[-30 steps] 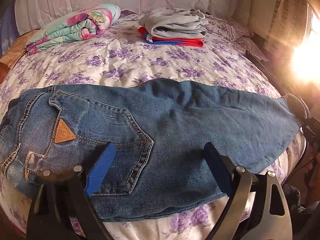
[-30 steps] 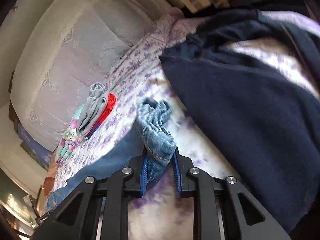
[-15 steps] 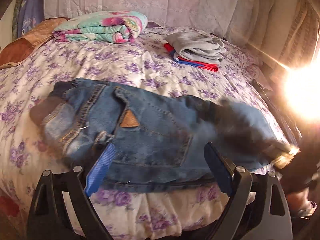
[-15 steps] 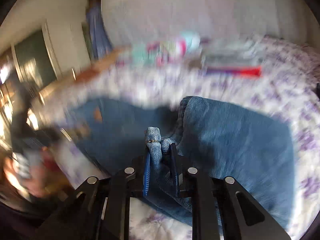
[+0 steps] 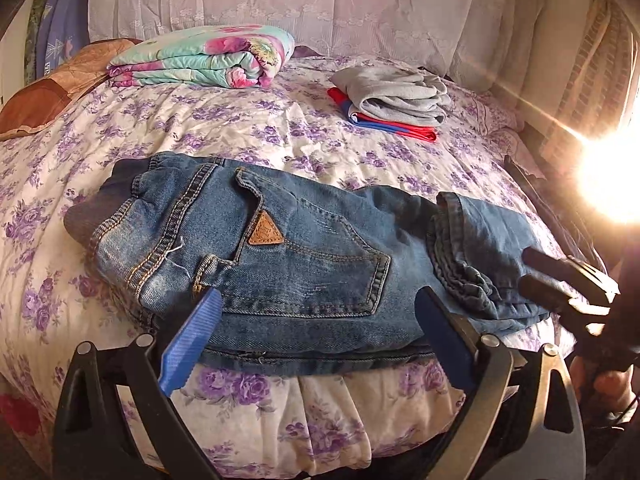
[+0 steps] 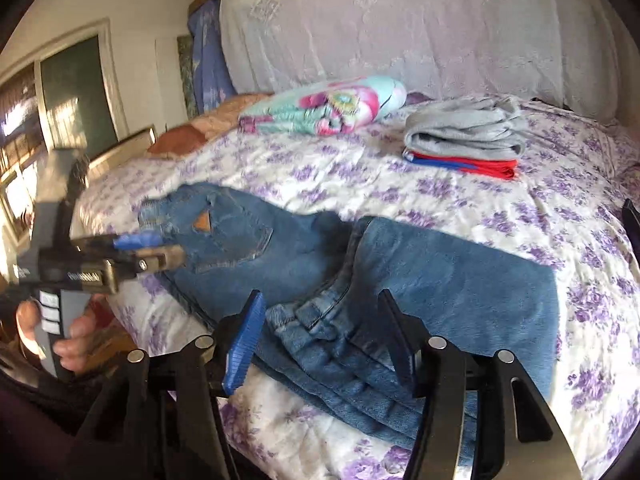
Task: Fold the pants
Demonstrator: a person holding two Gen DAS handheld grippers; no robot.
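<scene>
**Releasing the folded leg: where the fold could slip**

Starting at the left of the bed (image 5: 248,136), the jeans (image 5: 304,256) lie flat near its front edge, waistband to the left and the pocket with its tan triangular patch (image 5: 265,233) facing up. The left gripper (image 5: 316,344) hovers over the near hem with its jaws spread wide and opening further; no denim sits between the blue pads (image 5: 188,344).

Moving right, the leg ends have been laid over toward the middle, and their bunched cuffs (image 6: 320,320) rest in a rumpled heap on top. The right gripper (image 6: 320,344) is just over that heap, its jaws opening, the cuffs between the pads but no longer pinched.

The risk, as I judge it, lies here. If the right gripper pulls away with a pad catching the cuff seam, it could drag the layer back and undo the fold. The jeans also overhang the bed's front edge slightly, so a careless nudge could slide them off. Behind them, the folded blanket (image 5: 204,56) and stacked clothes (image 5: 394,100) sit well apart.
</scene>
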